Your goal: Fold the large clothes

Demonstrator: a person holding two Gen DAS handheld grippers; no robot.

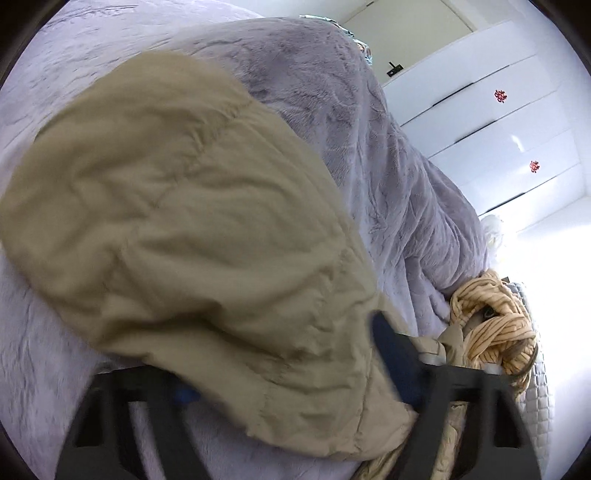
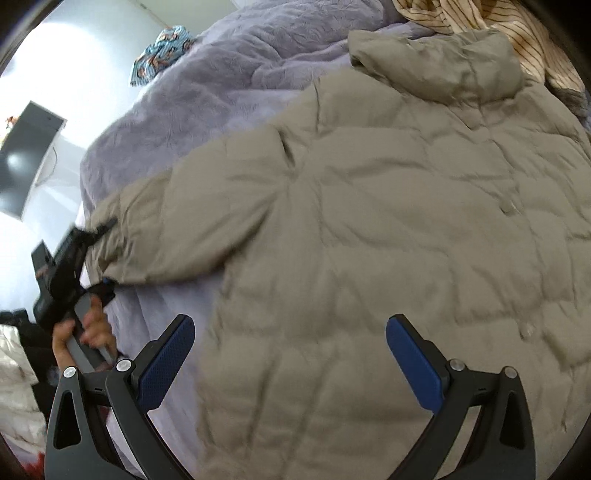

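left gripper (image 2: 101,258) pinches the coat (image 2: 369,221) sleeve cuff; carry it flat across. right gripper (image 2: 290,354) hangs wide open.

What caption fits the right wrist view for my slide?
Open right gripper hovers over the beige puffer jacket on a lilac blanket while the left gripper holds its sleeve end.

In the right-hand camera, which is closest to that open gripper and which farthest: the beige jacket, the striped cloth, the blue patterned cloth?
From the right gripper, jaws open:
1. Beige jacket, directly beneath and ahead.
2. Striped cloth, top right, beyond the jacket's collar.
3. Blue patterned cloth, top left, at the purple blanket's far edge.
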